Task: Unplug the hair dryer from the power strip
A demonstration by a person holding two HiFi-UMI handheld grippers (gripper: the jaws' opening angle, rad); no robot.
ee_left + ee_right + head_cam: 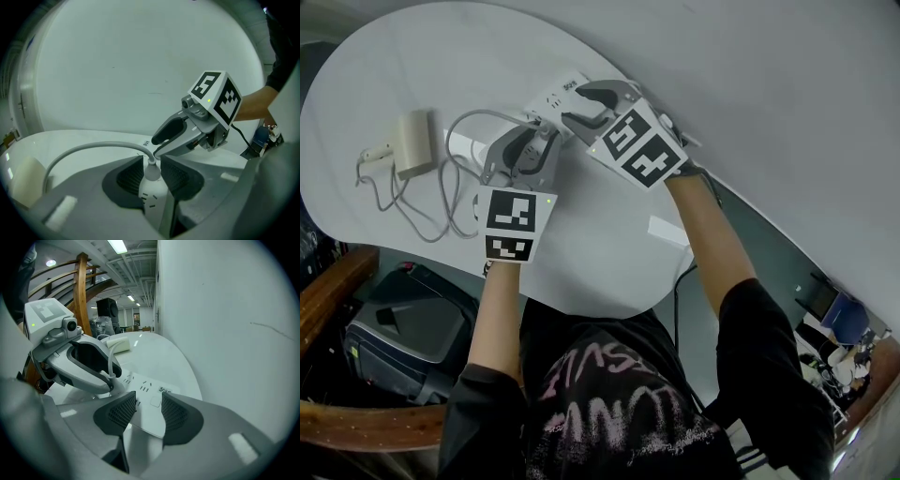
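Note:
A white power strip lies at the far side of the white table. A white plug stands in the strip, and its grey cable curves away to the left. My left gripper is shut on this plug, one pad on each side. My right gripper is shut across the end of the strip, just right of the left gripper. In the head view both grippers meet over the strip. The beige hair dryer lies to the left, cable looping toward the plug.
A pale wall runs right behind the strip. A dark cable hangs off the table's near edge. Below the table's left side stand a black machine and a wooden rail.

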